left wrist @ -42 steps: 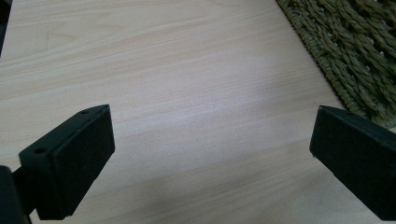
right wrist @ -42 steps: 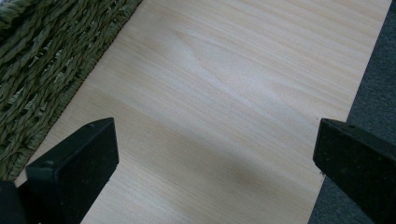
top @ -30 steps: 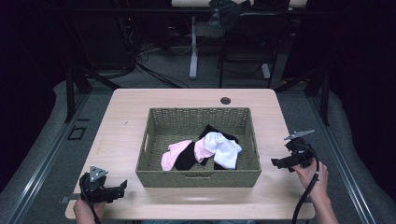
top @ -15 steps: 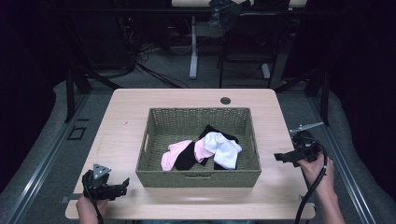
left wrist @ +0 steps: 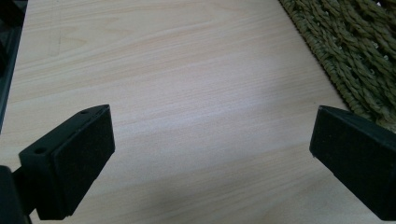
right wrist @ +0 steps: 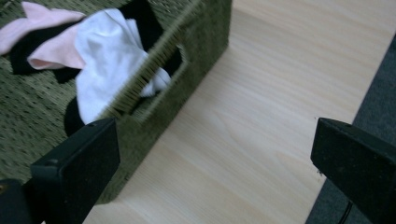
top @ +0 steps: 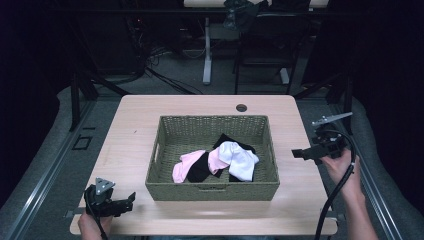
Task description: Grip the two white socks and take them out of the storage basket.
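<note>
Both grippers, left (top: 131, 199) and right (top: 295, 153), had drawn outward from the basket (top: 212, 190), jaws wide and empty, socks (top: 220, 160) untouched.

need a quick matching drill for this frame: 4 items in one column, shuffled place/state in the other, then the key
Items:
1. left gripper
2. right gripper
3. white sock
4. woven basket

Places/states:
A. centre of the table, holding socks
B. open, near the table's front left corner
C. open, by the table's right edge, jaws pointing toward the basket
D. inside the basket, right of the pink sock

Pairs: 1-B, 2-C, 3-D, 4-A
</note>
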Demonstrator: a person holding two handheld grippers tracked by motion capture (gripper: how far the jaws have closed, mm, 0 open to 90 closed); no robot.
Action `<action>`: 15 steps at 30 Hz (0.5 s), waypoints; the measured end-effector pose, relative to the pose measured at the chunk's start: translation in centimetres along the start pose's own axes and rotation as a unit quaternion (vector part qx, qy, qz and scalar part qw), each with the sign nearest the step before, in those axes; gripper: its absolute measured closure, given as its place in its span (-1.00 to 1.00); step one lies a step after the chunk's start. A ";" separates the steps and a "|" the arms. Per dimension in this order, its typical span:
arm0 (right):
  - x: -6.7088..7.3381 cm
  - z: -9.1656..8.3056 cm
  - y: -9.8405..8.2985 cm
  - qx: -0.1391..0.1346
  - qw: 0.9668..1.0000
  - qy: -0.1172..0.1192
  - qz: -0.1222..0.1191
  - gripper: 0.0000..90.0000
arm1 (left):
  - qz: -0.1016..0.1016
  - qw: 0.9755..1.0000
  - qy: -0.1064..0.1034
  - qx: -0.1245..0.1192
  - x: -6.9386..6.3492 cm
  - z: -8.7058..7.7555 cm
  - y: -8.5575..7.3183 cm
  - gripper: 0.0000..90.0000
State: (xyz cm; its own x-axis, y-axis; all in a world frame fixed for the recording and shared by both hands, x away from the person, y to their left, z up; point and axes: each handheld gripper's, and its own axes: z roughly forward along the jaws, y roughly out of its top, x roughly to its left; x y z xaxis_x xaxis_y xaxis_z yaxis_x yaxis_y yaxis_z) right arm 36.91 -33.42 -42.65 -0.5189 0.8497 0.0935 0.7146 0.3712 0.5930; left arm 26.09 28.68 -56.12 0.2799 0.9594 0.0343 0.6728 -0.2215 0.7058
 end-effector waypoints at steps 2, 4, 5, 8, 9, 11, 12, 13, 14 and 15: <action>0.4 -0.1 0.5 -0.001 1.000 0.007 -0.004 -0.97 | 0.001 1.000 0.001 0.000 0.0 0.0 0.0 -1.00; 1.3 -0.1 2.2 0.003 1.000 0.014 -0.023 -0.97 | -0.001 1.000 -0.001 0.000 -0.1 0.1 0.1 -1.00; 1.5 -0.1 2.5 0.004 1.000 0.015 -0.027 -0.97 | 0.000 1.000 -0.001 0.001 -0.1 0.2 0.2 -1.00; 2.5 0.1 3.8 0.008 0.999 0.022 -0.042 -0.96 | 0.002 1.000 -0.004 0.004 -0.1 0.5 0.3 -1.00; 2.5 0.1 3.8 0.008 0.999 0.022 -0.042 -0.96 | 0.002 1.000 -0.004 0.004 -0.1 0.5 0.3 -1.00; 3.2 0.3 4.9 0.013 0.998 0.027 -0.053 -0.96 | 0.006 1.000 -0.004 0.004 -0.1 0.6 0.3 -1.00; 3.2 0.3 4.9 0.013 0.998 0.027 -0.053 -0.96 | 0.006 1.000 -0.004 0.004 -0.1 0.6 0.3 -1.00; 3.7 0.6 5.7 0.015 0.998 0.036 -0.058 -0.97 | 0.002 1.000 -0.003 0.002 0.0 0.5 0.2 -1.00; 3.7 0.6 5.7 0.015 0.998 0.036 -0.058 -0.97 | 0.002 1.000 -0.003 0.002 0.0 0.5 0.2 -1.00; 3.9 0.7 6.0 0.016 0.997 0.038 -0.060 -0.97 | 0.001 1.000 -0.003 0.001 0.1 0.5 0.2 -1.00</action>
State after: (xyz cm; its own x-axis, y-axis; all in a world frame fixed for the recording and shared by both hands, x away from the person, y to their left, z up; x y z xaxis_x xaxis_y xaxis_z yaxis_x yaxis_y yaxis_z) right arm 39.47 -27.59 -39.34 -0.6347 0.7683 0.0834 0.6591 0.4818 0.5774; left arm 26.55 28.63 -56.33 0.2847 0.9581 0.0307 0.6738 -0.2228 0.7045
